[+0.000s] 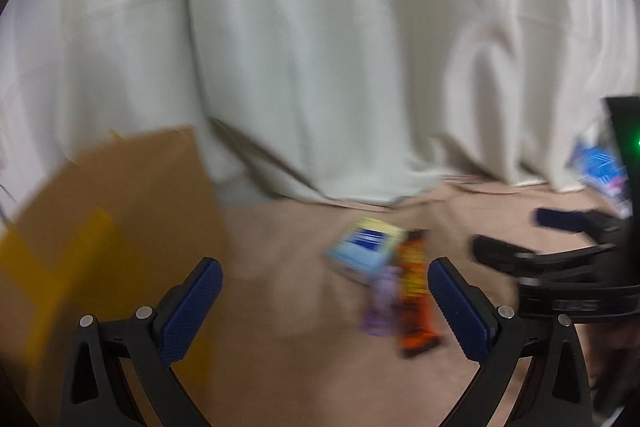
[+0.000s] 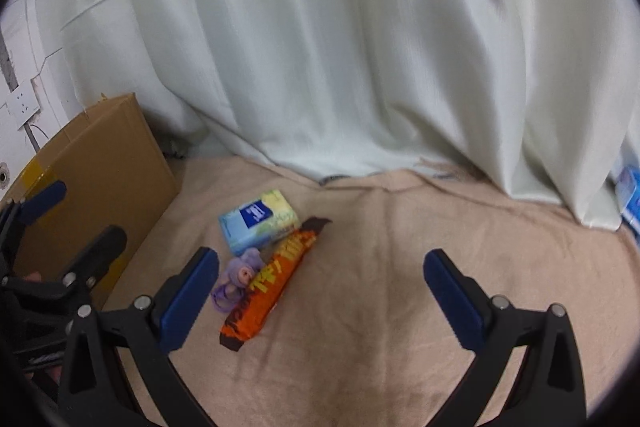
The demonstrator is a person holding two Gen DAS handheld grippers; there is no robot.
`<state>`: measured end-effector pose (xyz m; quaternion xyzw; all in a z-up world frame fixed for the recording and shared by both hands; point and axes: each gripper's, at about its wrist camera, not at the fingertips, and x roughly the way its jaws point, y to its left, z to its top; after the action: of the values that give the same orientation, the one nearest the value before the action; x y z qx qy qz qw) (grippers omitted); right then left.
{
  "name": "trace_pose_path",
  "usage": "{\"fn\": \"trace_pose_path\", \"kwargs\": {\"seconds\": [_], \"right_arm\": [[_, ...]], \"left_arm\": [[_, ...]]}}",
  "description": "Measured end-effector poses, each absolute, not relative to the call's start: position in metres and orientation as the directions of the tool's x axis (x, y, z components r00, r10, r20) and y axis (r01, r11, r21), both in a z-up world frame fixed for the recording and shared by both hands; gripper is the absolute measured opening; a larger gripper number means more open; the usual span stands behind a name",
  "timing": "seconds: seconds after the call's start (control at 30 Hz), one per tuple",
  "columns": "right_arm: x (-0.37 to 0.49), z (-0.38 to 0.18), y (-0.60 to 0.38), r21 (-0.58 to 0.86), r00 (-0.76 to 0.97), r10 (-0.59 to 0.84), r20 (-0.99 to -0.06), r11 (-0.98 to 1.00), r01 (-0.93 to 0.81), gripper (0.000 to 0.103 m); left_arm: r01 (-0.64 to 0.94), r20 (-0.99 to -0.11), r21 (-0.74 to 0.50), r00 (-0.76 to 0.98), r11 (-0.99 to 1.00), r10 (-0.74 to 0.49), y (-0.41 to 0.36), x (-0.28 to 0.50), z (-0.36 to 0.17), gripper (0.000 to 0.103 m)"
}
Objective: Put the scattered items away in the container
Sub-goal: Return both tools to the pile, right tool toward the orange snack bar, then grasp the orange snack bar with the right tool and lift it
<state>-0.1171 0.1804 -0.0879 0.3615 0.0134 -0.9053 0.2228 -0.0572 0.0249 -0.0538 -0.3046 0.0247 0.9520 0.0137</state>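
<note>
Three items lie together on the beige cloth (image 2: pixel 400 267): a blue-and-yellow tissue pack (image 2: pixel 258 221), an orange snack bar (image 2: pixel 272 283) and a purple hair tie with a small flower (image 2: pixel 236 281). They also show, blurred, in the left wrist view: the tissue pack (image 1: pixel 366 247), the snack bar (image 1: pixel 414 291) and the hair tie (image 1: pixel 380 303). A brown cardboard box (image 2: pixel 96 183) with yellow tape stands at the left, and also shows in the left wrist view (image 1: pixel 112 211). My right gripper (image 2: pixel 320 263) is open and empty, the items beside its left finger. My left gripper (image 1: pixel 325 273) is open and empty above the cloth.
A white curtain (image 2: pixel 340 47) hangs behind the cloth. Blue packages (image 2: pixel 630 195) lie at the far right edge. A wall with a socket (image 2: pixel 22 107) is at the left, behind the box. Each gripper shows at the edge of the other's view.
</note>
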Motion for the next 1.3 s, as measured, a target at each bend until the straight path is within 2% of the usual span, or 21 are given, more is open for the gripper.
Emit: {"fn": "trace_pose_path", "kwargs": {"seconds": [0.13, 0.37, 0.63, 0.73, 0.9, 1.13, 1.3], "right_arm": [[-0.119, -0.085, 0.187, 0.152, -0.645, -0.389, -0.657, -0.907, 0.392, 0.103], [-0.125, -0.092, 0.181, 0.156, -0.631, -0.395, -0.668, -0.903, 0.401, 0.103], [-0.131, -0.111, 0.16, 0.13, -0.57, -0.387, -0.725, -0.89, 0.438, 0.102], [-0.134, -0.119, 0.149, 0.134, -0.543, -0.394, -0.742, -0.88, 0.455, 0.093], [-0.141, -0.131, 0.139, 0.159, -0.486, -0.396, -0.779, -0.874, 0.458, 0.07], [-0.142, -0.14, 0.127, 0.171, -0.452, -0.388, -0.803, -0.877, 0.449, 0.067], [-0.139, -0.14, 0.123, 0.181, -0.435, -0.391, -0.811, -0.875, 0.448, 0.053]], "left_arm": [[-0.041, -0.603, 0.055, -0.798, -0.998, -0.001, 0.031, -0.059, -0.065, 0.103], [-0.045, -0.655, 0.011, -0.756, -0.999, 0.027, 0.026, -0.064, -0.09, 0.103], [-0.035, -0.646, -0.001, -0.763, -0.999, 0.027, 0.02, -0.056, -0.097, 0.103], [-0.032, -0.658, -0.01, -0.753, -0.999, 0.031, 0.015, -0.055, -0.1, 0.103], [-0.027, -0.659, -0.014, -0.752, -1.0, 0.03, 0.009, -0.051, -0.099, 0.103], [-0.021, -0.659, -0.023, -0.752, -1.0, 0.031, 0.004, -0.046, -0.099, 0.103], [-0.015, -0.655, -0.022, -0.755, -1.0, 0.025, 0.002, -0.044, -0.098, 0.103]]}}
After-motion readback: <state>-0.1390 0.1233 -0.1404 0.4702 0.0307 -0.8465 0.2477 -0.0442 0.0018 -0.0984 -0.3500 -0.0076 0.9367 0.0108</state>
